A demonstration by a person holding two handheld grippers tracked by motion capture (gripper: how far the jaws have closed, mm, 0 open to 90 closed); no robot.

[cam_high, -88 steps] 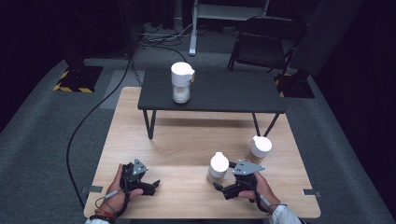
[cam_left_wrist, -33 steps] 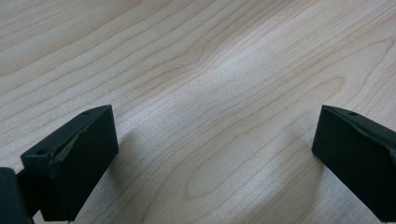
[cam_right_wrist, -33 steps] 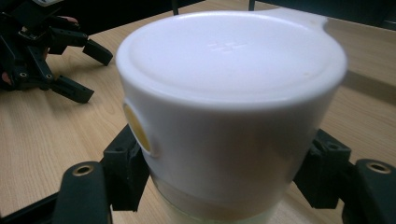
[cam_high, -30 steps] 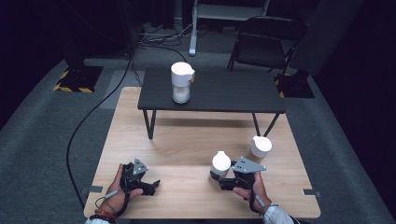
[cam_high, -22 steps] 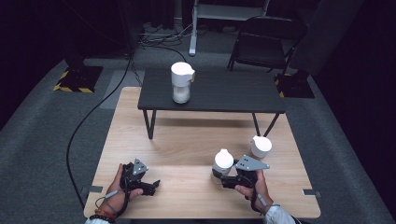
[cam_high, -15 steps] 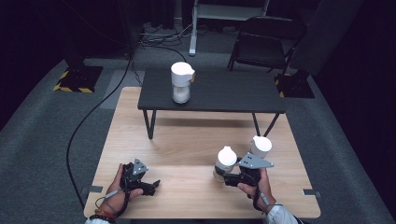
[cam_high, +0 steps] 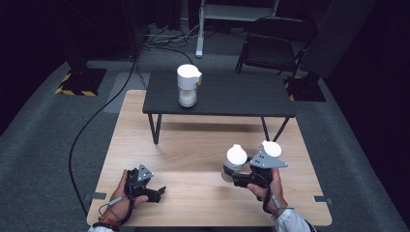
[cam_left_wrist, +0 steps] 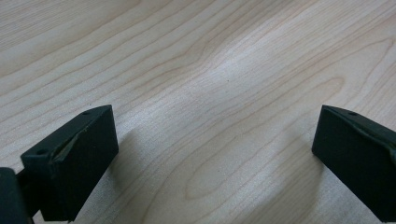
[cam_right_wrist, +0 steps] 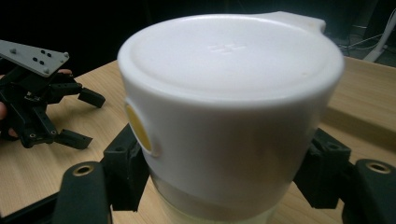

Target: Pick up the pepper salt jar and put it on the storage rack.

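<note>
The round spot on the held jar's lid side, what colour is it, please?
Yellow spot on the white-lidded jar, clearest in the right gripper view.

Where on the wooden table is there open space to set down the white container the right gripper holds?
Free: the middle of the wooden table, between the left gripper and the held container. Crowded: beside the second container near the right gripper.

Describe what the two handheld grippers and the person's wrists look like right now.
Both the left gripper and right gripper are black, with blocky black jaws and a grey three-cornered plate on top, dotted with small holes. A thin cable trails from the left one. The left wrist wears dark bead bracelets; the right shows a white cuff.
</note>
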